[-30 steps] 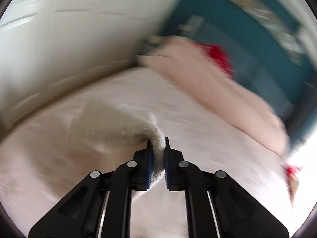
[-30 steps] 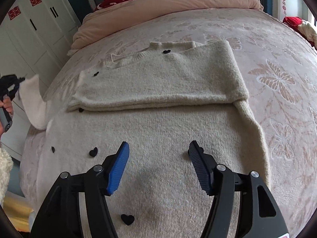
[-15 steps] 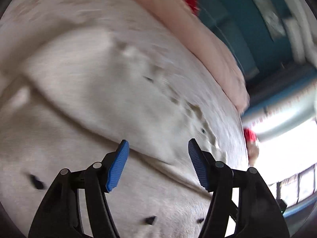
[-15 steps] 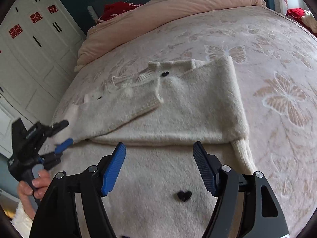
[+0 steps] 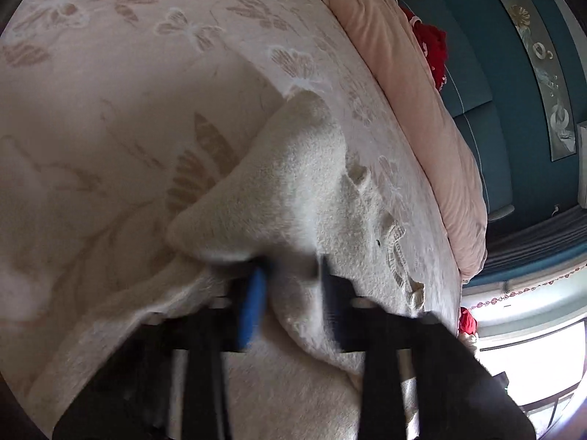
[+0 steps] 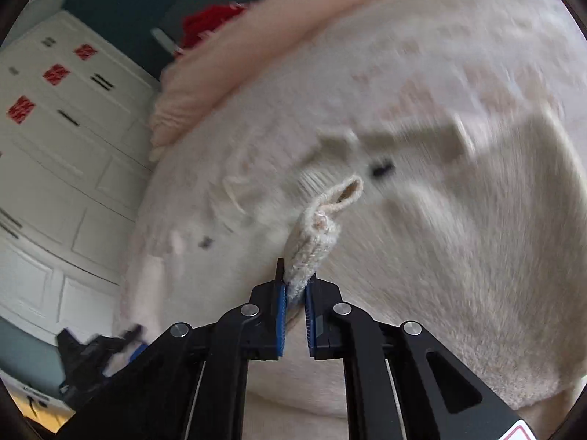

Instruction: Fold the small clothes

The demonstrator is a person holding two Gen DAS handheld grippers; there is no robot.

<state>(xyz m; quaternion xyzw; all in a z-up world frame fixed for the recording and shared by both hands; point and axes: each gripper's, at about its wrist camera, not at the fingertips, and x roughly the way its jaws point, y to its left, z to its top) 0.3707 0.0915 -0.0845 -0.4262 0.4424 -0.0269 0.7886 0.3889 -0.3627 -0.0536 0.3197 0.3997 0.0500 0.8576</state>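
While no brand or legible writing shows anywhere, the white wardrobe (image 6: 66,168) in the right wrist view carries red square decals (image 6: 21,110) on its doors, their pattern too blurred to read. A corner of a red-and-white sticker (image 6: 519,432) peeks from the right hand-held gripper's arm, also unreadable.

The cream sweater (image 6: 440,256) lies spread on the bed (image 5: 110,73), over a pale cover patterned with butterflies and leaves, small black marks dotted on the knit. The right hand-held gripper (image 6: 293,300) has just clenched and now pinches a ribbed cuff of the sweater (image 6: 315,234), which stands up out of its blue pads. The left hand-held gripper (image 5: 290,293) has just been closing too; a fold of sweater (image 5: 293,190) bunches between its blurred pads, which appear to be clamping it.

A pink duvet (image 5: 403,110) is heaped along the far edge of the bed, with a red cloth (image 5: 433,47) beyond it against a teal wall (image 5: 513,146) bearing a long framed picture (image 5: 543,73). Low at the left of the right wrist view, the other black gripper shows, blurred.
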